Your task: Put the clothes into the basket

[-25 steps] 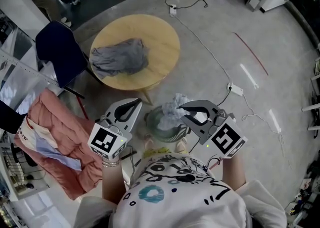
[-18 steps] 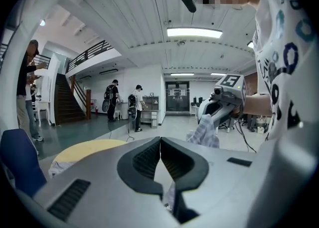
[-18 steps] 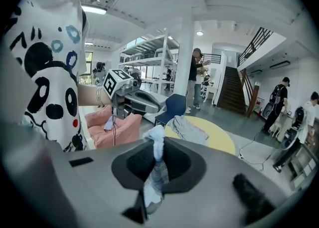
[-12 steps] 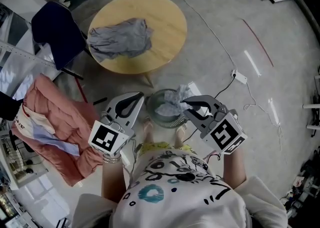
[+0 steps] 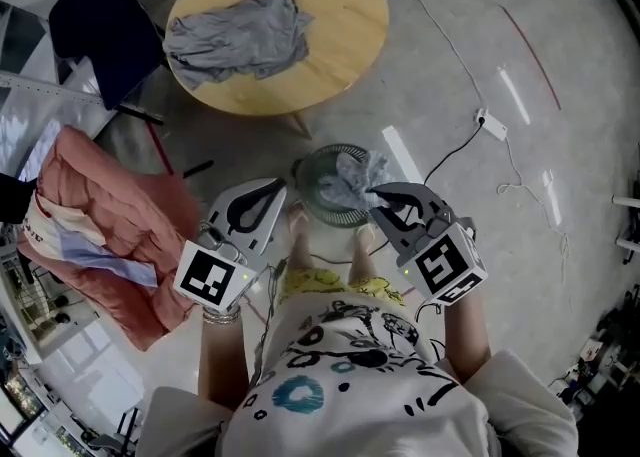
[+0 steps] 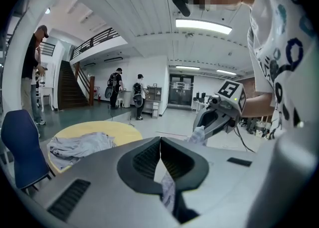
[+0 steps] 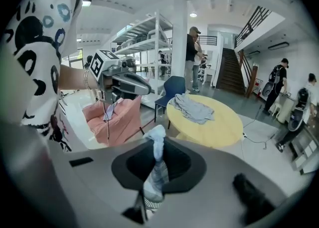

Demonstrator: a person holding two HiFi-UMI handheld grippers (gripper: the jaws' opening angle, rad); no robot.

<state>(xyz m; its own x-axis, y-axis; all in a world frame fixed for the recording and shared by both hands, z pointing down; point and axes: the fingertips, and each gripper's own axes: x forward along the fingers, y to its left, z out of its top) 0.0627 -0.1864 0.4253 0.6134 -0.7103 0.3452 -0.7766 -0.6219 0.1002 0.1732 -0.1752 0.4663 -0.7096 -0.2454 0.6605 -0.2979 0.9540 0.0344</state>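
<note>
Head view: right hand-held gripper point(image 5: 383, 201) is seen clamped on a pale cloth point(image 5: 350, 175). The cloth is bunched over the mouth of the round basket point(image 5: 306, 203), which is set on the floor point(image 5: 450, 55) close in front of the person. Contact between cloth and basket can't be told. Left hand-held gripper point(image 5: 262, 197) is held just left of the basket, jaws together, nothing seen in them. A grey garment point(image 5: 235, 33) is spread on the round wooden tabletop point(image 5: 335, 5), well apart from the basket. A blue chair point(image 5: 100, 20) is placed at the tabletop's left edge. A pink quilt point(image 5: 110, 235) is heaped on the floor near it.

Left gripper view: the left hand-held gripper point(image 6: 160, 144) is shown with its jaws shut tip to tip. A pale strip is seen through the gap lower down; what it is can't be told. The right hand-held gripper point(image 6: 213, 122) is seen opposite, with the cloth point(image 6: 198, 134) bunched at its tip. Grey garment point(image 6: 79, 144), tabletop point(image 6: 117, 129) and chair point(image 6: 20, 142) are seen beyond.

Right gripper view: the right hand-held gripper point(image 7: 158, 156) is shown pinched narrow on the pale cloth point(image 7: 155, 172), and a tuft is pushed out past the tips. The left hand-held gripper point(image 7: 142, 88) is seen upper left, in front of the quilt point(image 7: 119, 119). The grey garment point(image 7: 192, 107) is seen on the tabletop point(image 7: 219, 124).
</note>
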